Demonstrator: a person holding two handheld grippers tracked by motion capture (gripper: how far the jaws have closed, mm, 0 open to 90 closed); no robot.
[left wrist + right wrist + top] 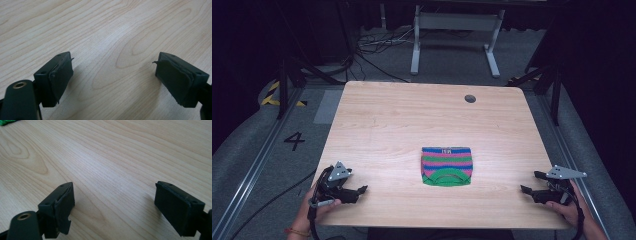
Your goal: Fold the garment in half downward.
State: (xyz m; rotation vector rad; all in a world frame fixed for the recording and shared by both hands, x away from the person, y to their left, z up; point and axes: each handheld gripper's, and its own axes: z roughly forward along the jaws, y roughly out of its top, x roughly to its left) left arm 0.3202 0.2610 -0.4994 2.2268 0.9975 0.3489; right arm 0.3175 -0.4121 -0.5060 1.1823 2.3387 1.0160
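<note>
Only a green edge of the folded striped garment shows in the right gripper view. It lies flat mid-table in pink, blue and green bands, between the left gripper and right gripper, both wide-jawed and empty.

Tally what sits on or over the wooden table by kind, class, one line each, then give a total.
Folded striped knit garment: 1
Handheld grippers, the left gripper and the right gripper, both open and holding nothing: 2
Round hole in the table, near its far edge: 1
Total: 4
</note>
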